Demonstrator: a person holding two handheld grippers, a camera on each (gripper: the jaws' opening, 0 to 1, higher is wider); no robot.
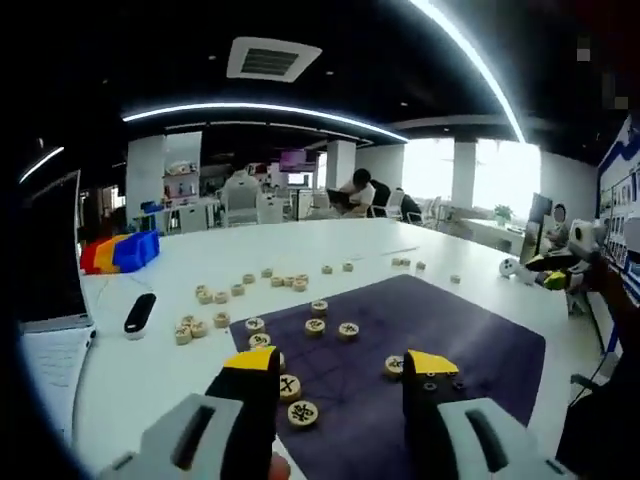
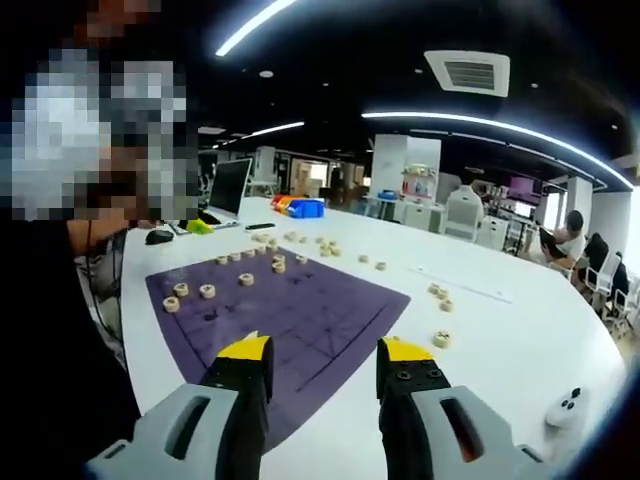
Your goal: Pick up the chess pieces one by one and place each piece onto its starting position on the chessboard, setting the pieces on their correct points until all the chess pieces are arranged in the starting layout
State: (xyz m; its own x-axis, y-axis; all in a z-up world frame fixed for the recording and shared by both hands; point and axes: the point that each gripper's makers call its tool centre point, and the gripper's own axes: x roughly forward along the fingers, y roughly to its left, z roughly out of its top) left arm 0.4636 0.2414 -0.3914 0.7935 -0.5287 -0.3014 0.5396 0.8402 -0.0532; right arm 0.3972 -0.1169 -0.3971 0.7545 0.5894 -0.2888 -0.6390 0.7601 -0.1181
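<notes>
Since the loose chess pieces (image 1: pixel 222 296) are the whole point here, start with those: a scatter of round wooden discs sits on the bare white counter (image 1: pixel 420 245) just beyond the far-left edge of the purple chessboard (image 1: pixel 440 330), as seen in the left gripper view. A handful are already on the board, including a couple right down by the left tongs (image 1: pixel 340 365).

The left tongs hang over the near edge of the board, spread apart with nothing between them. So the unplaced cluster lies ahead and off to the left of them, near enough that I'd guess this is the hand to go for it.

In the right gripper view, the right tongs (image 2: pixel 318 355) are also spread apart and empty, hovering at the opposite edge of the board. A few strays (image 2: pixel 440 296) sit on the counter ahead and right of them, so those look like the right hand's share. The discs are round, so there's no long axis to fuss over.
</notes>
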